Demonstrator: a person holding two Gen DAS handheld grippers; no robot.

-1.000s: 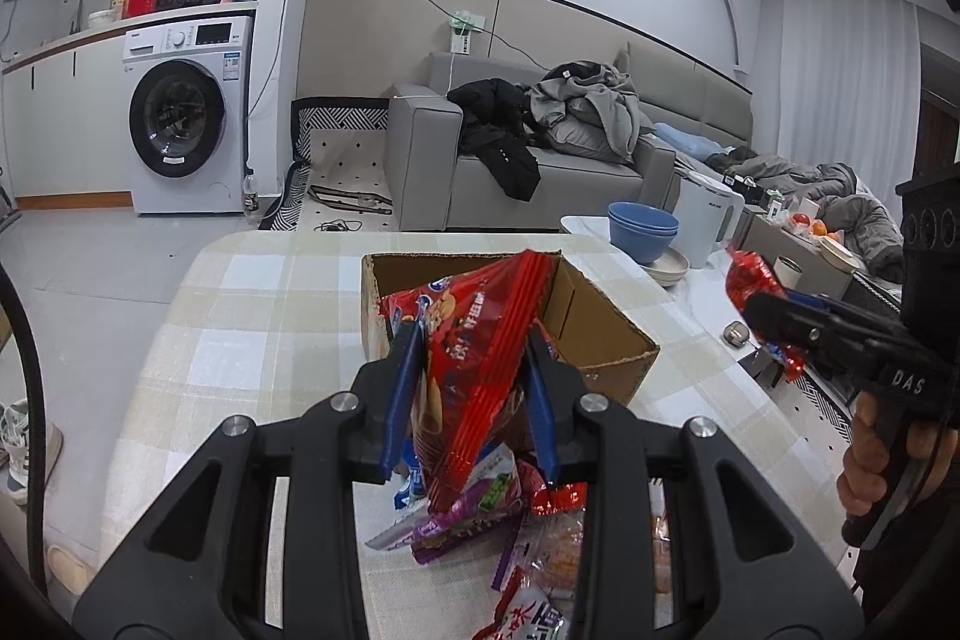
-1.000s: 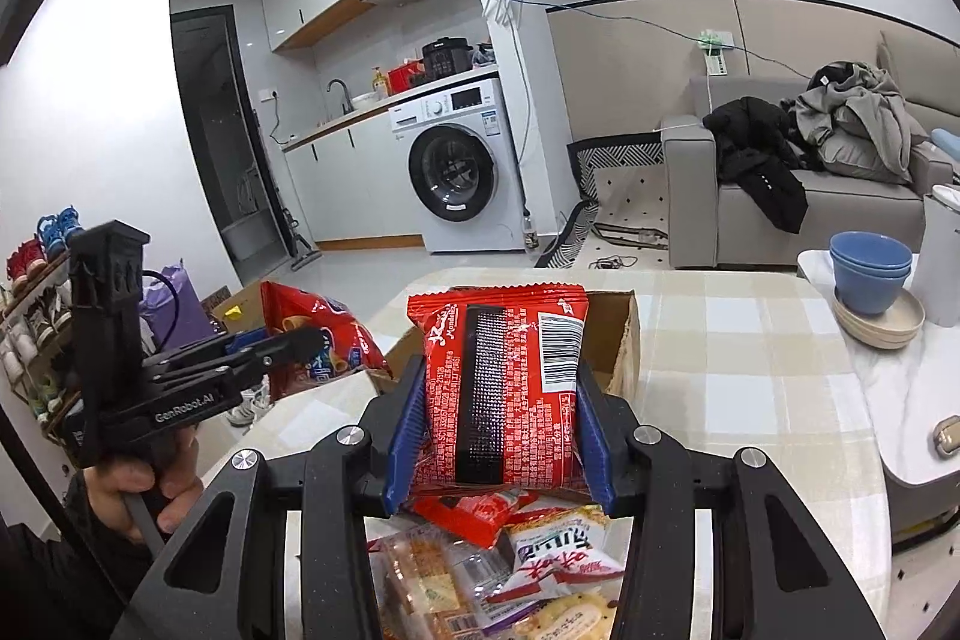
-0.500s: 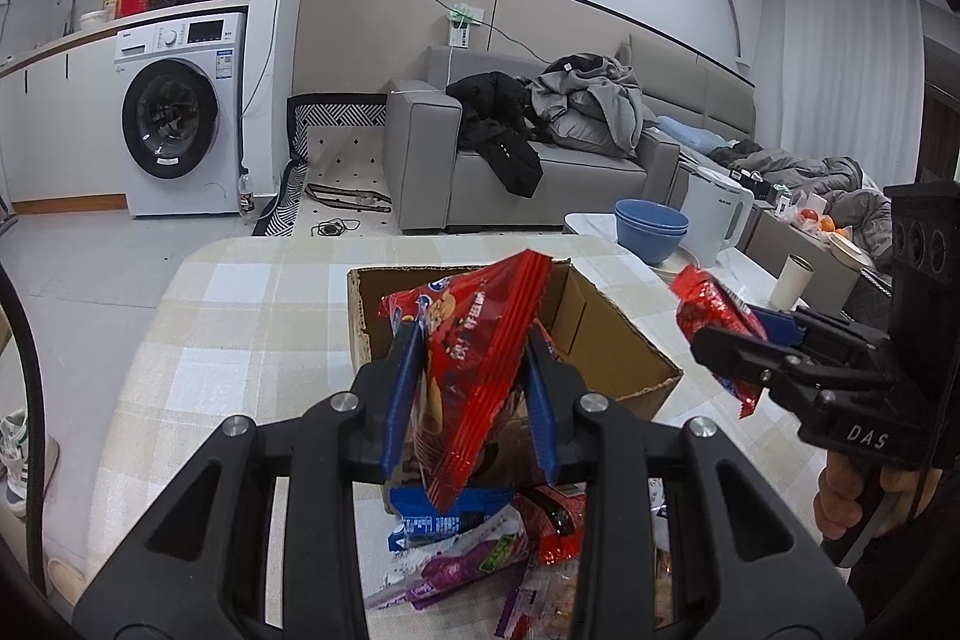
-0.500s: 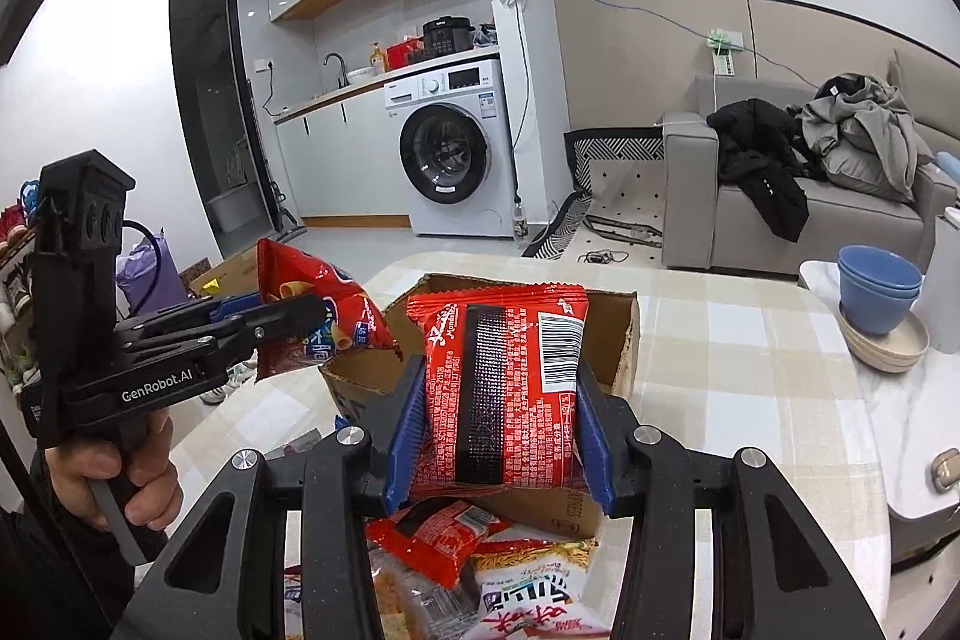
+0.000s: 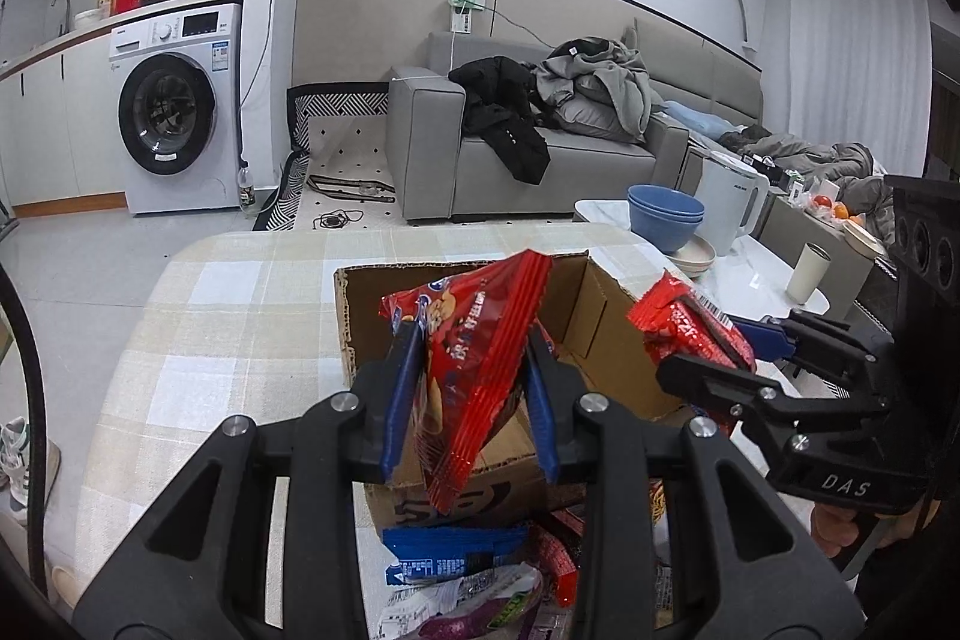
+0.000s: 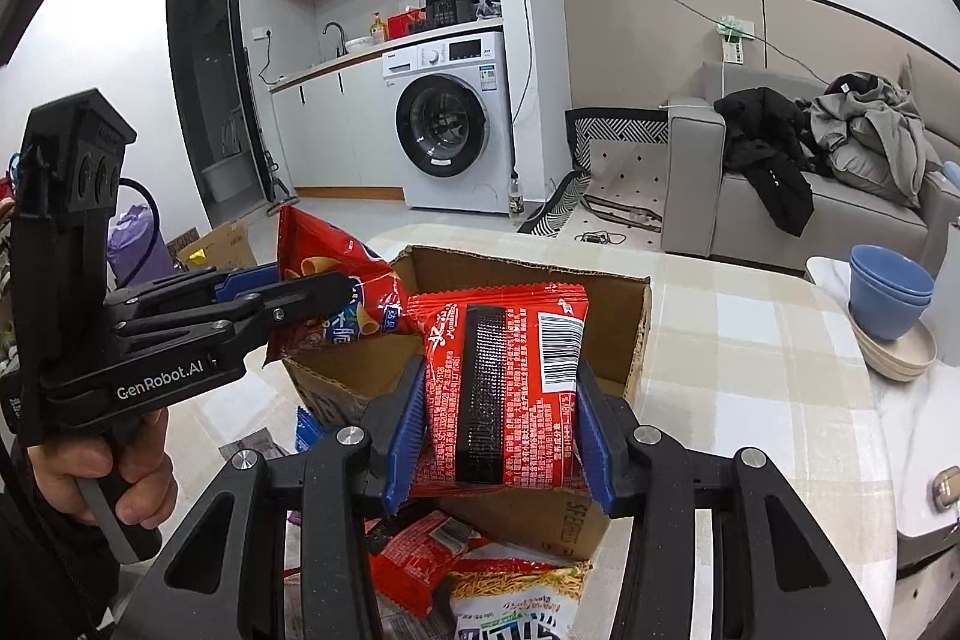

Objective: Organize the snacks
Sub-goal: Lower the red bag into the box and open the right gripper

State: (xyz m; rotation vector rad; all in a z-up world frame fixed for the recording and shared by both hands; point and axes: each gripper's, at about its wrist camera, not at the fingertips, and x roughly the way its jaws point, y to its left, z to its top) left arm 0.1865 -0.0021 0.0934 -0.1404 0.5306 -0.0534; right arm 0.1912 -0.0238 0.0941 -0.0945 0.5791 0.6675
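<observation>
My left gripper (image 5: 471,394) is shut on a red chip bag (image 5: 480,340) and holds it above the near edge of an open cardboard box (image 5: 606,304). My right gripper (image 6: 501,424) is shut on a red instant noodle packet (image 6: 504,376), held over the box's (image 6: 636,316) near wall. The left gripper and its chip bag (image 6: 336,292) show at the left in the right wrist view. The right gripper with the noodle packet (image 5: 690,334) shows at the right in the left wrist view. Loose snack packets (image 6: 474,574) lie on the checked tablecloth in front of the box.
A blue snack packet (image 5: 456,550) and a purple one (image 5: 480,610) lie near the box front. Blue bowls (image 5: 666,214), a white kettle (image 5: 729,202) and a cup (image 5: 807,271) stand on a white side table at the right. A sofa and washing machine are behind.
Both grippers have moved forward and up toward the box with their packets. The right gripper has come closer to the left one, over the box's right side.
</observation>
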